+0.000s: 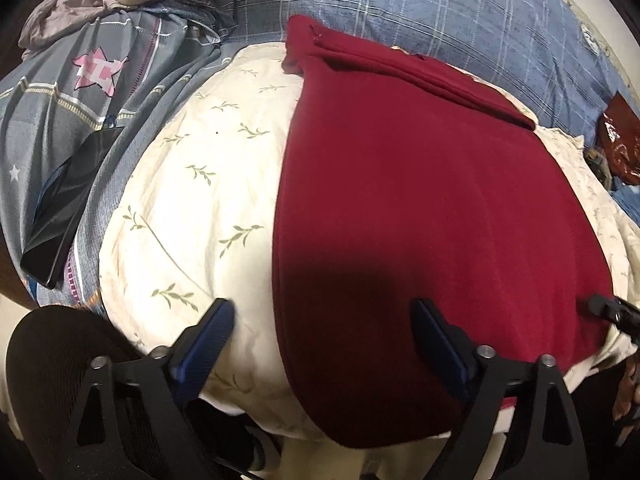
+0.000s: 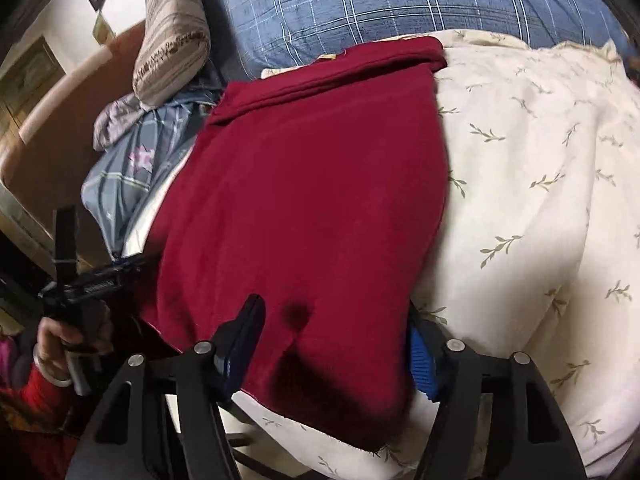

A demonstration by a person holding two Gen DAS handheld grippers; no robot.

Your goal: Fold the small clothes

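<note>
Red garment (image 1: pixel 420 200) lies flat on cream leaf-print quilt (image 1: pixel 192 200), far edge folded over. Left gripper (image 1: pixel 324 320) and right gripper (image 2: pixel 336 320) both spread wide, holding nothing, straddling garment's near corners. Risk: pinching quilt along with hem

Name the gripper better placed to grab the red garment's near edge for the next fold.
Right, probably. The right gripper is open with the red garment's near edge between its fingers; the left gripper straddles only its left border.
</note>
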